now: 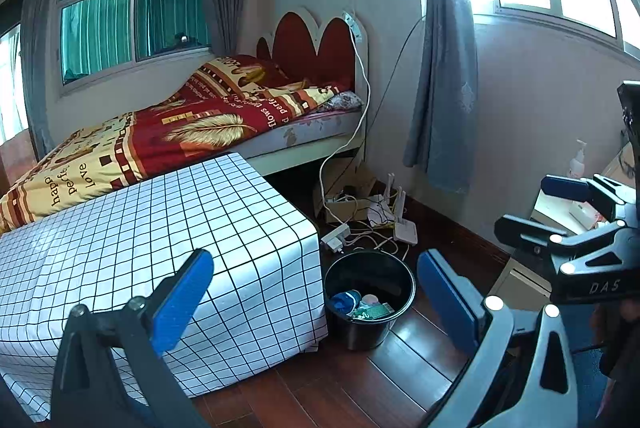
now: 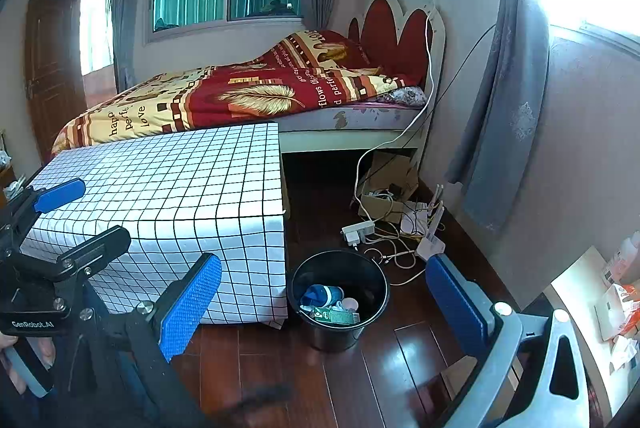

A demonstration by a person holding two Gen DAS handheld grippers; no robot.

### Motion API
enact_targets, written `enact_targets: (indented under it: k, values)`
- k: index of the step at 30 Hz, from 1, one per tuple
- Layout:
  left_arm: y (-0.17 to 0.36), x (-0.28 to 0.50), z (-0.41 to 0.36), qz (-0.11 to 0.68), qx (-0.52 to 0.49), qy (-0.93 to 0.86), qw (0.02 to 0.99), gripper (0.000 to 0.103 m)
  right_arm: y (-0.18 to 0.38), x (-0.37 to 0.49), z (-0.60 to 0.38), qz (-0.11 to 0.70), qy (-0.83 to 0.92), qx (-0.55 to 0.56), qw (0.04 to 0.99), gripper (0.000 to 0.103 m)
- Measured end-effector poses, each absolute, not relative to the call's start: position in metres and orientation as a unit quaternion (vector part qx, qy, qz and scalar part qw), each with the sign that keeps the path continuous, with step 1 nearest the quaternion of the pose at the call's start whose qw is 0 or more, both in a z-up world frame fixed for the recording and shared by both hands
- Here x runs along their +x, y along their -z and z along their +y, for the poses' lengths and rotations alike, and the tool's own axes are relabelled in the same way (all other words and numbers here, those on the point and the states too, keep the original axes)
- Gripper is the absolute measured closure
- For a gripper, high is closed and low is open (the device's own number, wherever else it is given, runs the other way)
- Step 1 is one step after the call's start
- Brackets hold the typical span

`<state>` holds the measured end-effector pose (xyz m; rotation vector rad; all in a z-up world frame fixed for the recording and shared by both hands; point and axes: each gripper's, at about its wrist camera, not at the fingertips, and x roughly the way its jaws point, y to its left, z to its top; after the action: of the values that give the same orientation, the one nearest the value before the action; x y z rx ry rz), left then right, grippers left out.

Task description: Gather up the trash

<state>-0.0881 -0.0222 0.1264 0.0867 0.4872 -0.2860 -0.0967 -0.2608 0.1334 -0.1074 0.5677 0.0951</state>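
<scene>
Both tools, left (image 1: 316,302) and right (image 2: 324,306), gape empty above a bin (image 2: 339,298) already holding trash (image 2: 332,304); the desk (image 2: 168,180) looks bare, so collecting seems nearly done.

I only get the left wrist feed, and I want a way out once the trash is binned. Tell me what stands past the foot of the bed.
Observer: A brown wooden door, beside a bright opening in the wall.
Operator: Now describe my left claw from outside.
Observer: The right wrist view shows the left claw beside the white checked tablecloth, with a hand gripping its grey handle.
Operator: Read any marking on it.
Observer: Its black body is marked "GenRobot.AI" in white.
</scene>
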Motion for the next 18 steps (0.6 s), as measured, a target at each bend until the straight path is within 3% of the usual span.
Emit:
enact_targets:
  k: [18]
  values:
    - [-0.1265, -0.0882, -0.0194, 0.245, 0.039, 0.152, 0.957, 0.001, -0.1289, -0.0963, -0.2603, 0.284, -0.049, -0.053, 0.956, 0.0]
